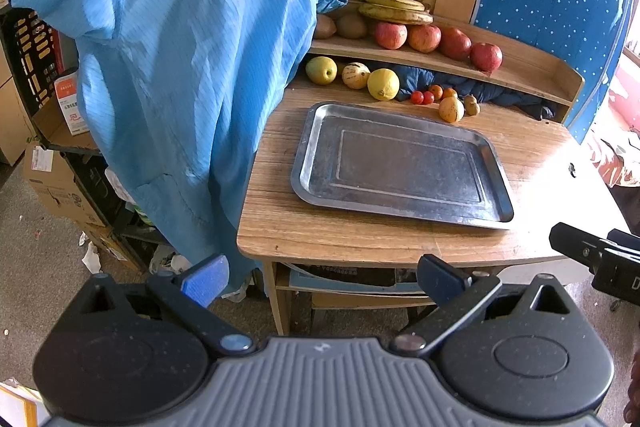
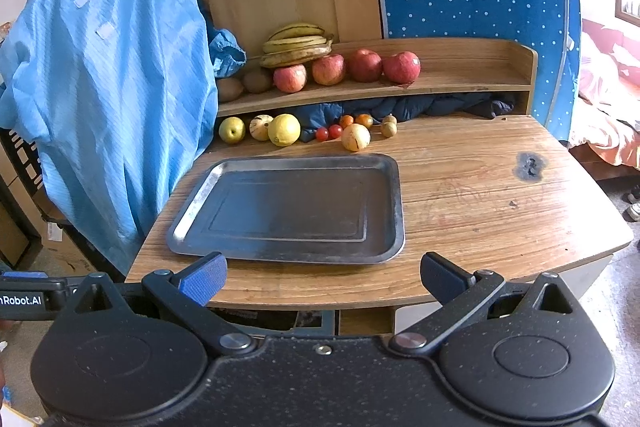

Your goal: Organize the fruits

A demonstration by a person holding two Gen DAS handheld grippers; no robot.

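Observation:
An empty metal tray lies on the wooden table. Behind it, loose fruit lines the table's back: a green apple, a striped melon, a lemon, cherry tomatoes, a yellow pear. On the shelf sit bananas, several red apples and kiwis. My left gripper and right gripper both hang open before the table's front edge, holding nothing.
A blue coat hangs at the table's left. A dark blue cloth is stuffed under the shelf. Cardboard boxes stand on the floor at left. The right gripper's body shows at the left view's right edge.

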